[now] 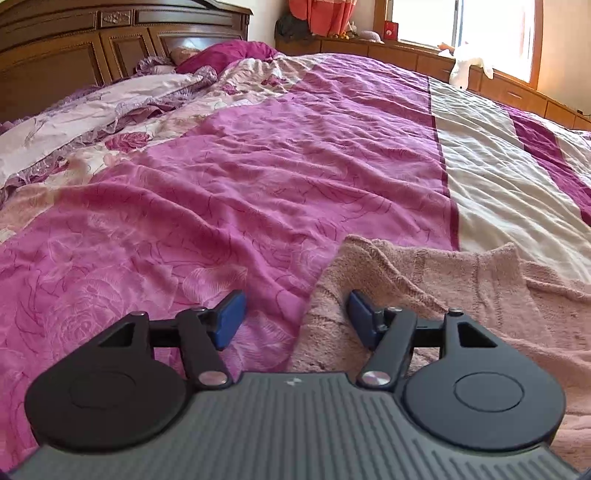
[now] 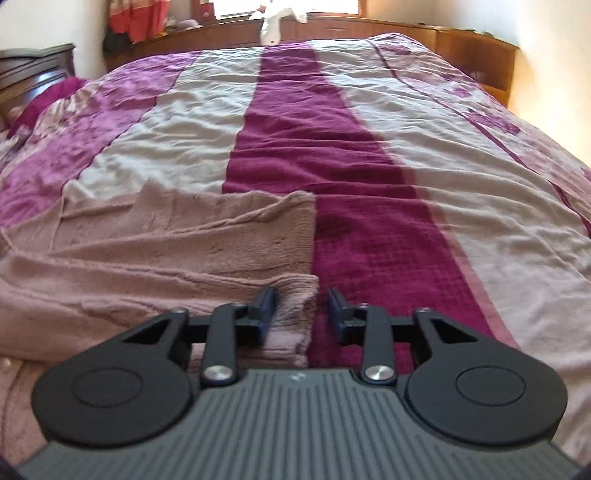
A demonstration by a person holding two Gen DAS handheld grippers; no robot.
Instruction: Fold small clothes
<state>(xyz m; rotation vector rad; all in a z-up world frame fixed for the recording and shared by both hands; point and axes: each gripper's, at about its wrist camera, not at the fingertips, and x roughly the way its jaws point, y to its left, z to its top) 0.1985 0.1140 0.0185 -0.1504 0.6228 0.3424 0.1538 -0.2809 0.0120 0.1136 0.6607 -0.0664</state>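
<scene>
A pale pink knitted garment (image 1: 461, 288) lies spread and partly folded on the bed. In the left wrist view its left edge runs between my fingers. My left gripper (image 1: 295, 319) is open, with its right blue pad over the garment's edge and its left pad over the bedspread. In the right wrist view the garment (image 2: 166, 251) fills the lower left, with its right edge folded in layers. My right gripper (image 2: 301, 315) is open around that folded right corner, the left pad on the cloth, the right pad over the dark magenta stripe.
The bed is covered by a wrinkled pink, magenta and cream bedspread (image 1: 258, 166). Pillows (image 1: 92, 107) and a dark wooden headboard (image 1: 74, 40) are at the far left. A wooden ledge (image 2: 369, 26) with a white soft toy (image 1: 465, 66) runs under the window.
</scene>
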